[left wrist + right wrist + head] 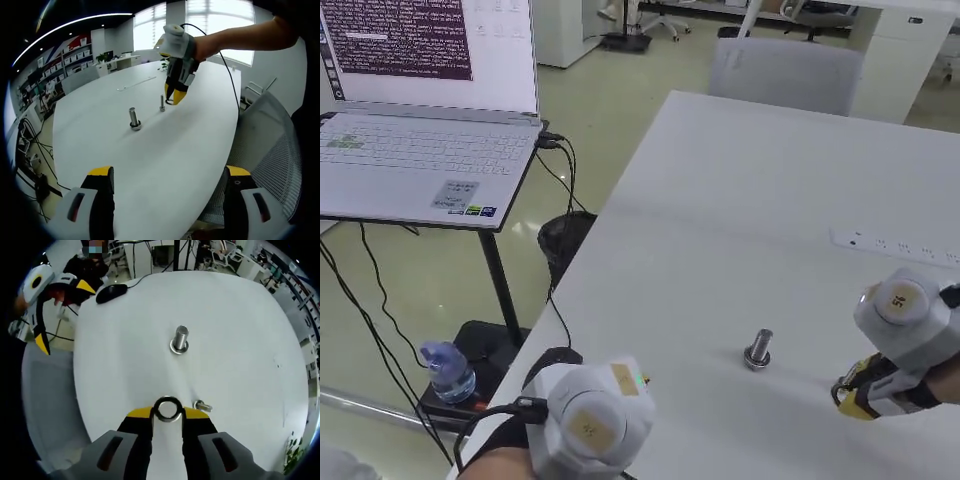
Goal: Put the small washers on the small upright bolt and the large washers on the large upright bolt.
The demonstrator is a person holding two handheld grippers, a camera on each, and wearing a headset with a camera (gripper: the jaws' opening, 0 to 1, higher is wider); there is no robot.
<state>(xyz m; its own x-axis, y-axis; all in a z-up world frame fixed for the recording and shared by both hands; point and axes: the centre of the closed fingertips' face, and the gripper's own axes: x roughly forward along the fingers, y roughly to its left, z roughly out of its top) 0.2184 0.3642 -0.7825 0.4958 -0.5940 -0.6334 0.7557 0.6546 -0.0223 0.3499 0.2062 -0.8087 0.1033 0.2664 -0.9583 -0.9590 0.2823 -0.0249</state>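
We see the white surface (740, 200), with the left claw (169, 172) held jaws apart above its edge and the right claw (168, 414) clamped on its load. The large upright bolt (179, 339) stands mid-surface, the small upright bolt (201, 405) near it, and the clamped washer (167, 399) hangs just beside the latter.

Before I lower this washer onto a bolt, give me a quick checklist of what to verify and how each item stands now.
1. Washer secure in the right gripper: ok, pinched between the jaws.
2. Large bolt upright: ok; a seated washer rings its base.
3. Small bolt upright: ok in the left gripper view.
4. Held washer's size matches the bolt you aim for: cannot tell.
5. Left gripper out of the way: ok, open, empty and apart from both bolts.
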